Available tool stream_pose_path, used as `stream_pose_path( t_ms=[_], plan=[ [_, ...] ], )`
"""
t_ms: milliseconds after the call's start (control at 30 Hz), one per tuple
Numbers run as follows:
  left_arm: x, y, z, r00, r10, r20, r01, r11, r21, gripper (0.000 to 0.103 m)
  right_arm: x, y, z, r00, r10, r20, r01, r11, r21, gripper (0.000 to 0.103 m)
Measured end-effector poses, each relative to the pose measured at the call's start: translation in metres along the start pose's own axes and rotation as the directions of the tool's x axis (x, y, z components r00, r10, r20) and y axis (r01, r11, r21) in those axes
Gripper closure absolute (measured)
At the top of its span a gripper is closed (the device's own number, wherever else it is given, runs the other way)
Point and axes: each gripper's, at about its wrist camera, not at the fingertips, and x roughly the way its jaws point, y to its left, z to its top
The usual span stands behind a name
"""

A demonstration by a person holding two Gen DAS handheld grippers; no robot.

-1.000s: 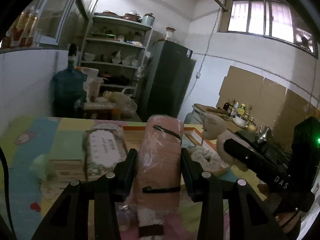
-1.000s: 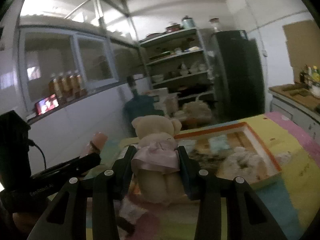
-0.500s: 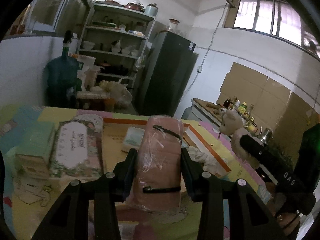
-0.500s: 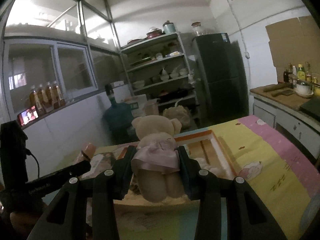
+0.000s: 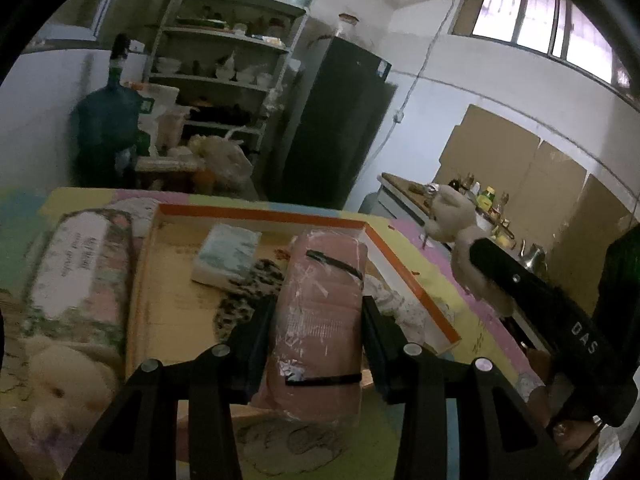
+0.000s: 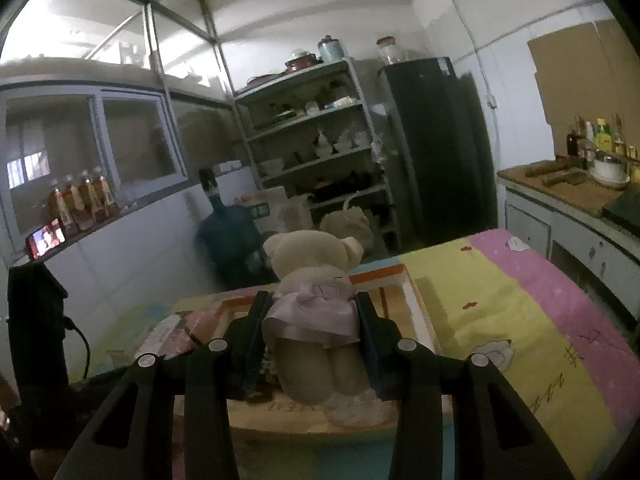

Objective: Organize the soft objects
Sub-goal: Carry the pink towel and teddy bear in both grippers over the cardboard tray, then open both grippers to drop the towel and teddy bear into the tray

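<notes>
My left gripper [image 5: 318, 320] is shut on a pink wrapped roll [image 5: 322, 312] and holds it over the near part of an orange-rimmed cardboard box [image 5: 276, 213]. The box holds a pale blue packet [image 5: 226, 254], a leopard-print cloth [image 5: 244, 300] and a white fluffy cloth [image 5: 394, 308]. My right gripper [image 6: 310, 328] is shut on a cream teddy bear in a pink skirt [image 6: 314, 304], above the near edge of the same box [image 6: 416, 308]. That bear also shows in the left wrist view [image 5: 456, 216], at the right.
A floral tissue pack [image 5: 80, 276] and a second cream bear [image 5: 60, 388] lie left of the box on the colourful tablecloth [image 6: 512, 320]. Behind stand a blue water jug [image 5: 108, 128], a shelf [image 5: 224, 56], a dark fridge [image 5: 332, 120] and a counter with bottles [image 6: 576, 176].
Both grippers moved forward and lower over the box while keeping their loads. The box now sits much closer under the pink roll and the bear.
</notes>
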Motion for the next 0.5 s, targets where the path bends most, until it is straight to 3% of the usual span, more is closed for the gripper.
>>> stream_pose_path(
  t_ms=[500],
  plan=[
    [0.057, -0.028, -0.008, 0.995, 0.034, -0.098, -0.028, 0.998, 0.062, 0.06, 0.047, -0.032, -0.006, 0.994, 0.009, -0.105, -0.004, 0.999, 0.052, 0.06]
  ],
)
